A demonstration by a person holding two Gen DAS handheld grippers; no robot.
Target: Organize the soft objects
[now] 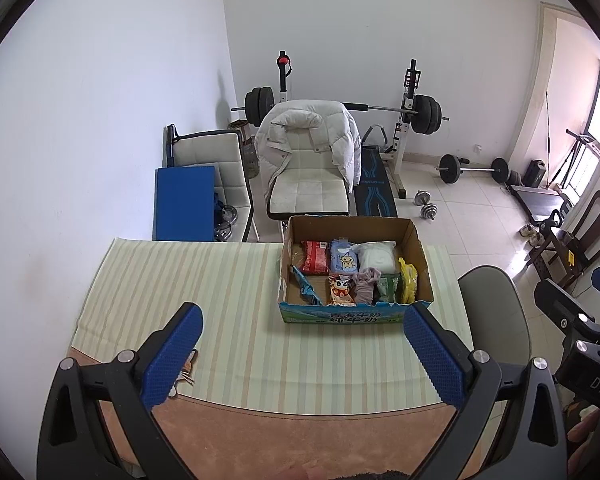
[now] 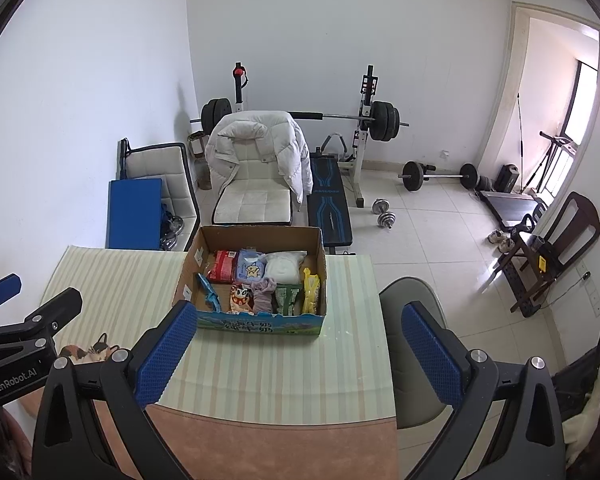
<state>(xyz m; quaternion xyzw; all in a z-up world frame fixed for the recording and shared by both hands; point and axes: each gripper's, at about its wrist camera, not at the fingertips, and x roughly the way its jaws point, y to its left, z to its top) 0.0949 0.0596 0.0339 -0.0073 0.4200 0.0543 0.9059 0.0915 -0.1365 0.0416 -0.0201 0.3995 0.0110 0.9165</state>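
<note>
An open cardboard box (image 1: 354, 227) (image 2: 256, 236) stands on the striped table mat. It holds soft packs: a red pack (image 1: 315, 257), a blue star pack (image 1: 344, 260), a white pack (image 1: 377, 256), a yellow bag (image 1: 408, 284), a cartoon pouch (image 1: 341, 290) and a grey cloth (image 1: 365, 284). My left gripper (image 1: 304, 354) is open and empty, above the table short of the box. My right gripper (image 2: 300, 354) is open and empty, also short of the box. A small cat-patterned soft item (image 2: 90, 351) lies on the table near the left gripper.
A striped mat (image 1: 236, 320) covers the brown table (image 1: 300, 440). A grey chair (image 2: 416, 320) stands to the table's right. Behind the table are white chairs, a white jacket (image 1: 308, 132), a blue board (image 1: 184, 200), a barbell rack and dumbbells.
</note>
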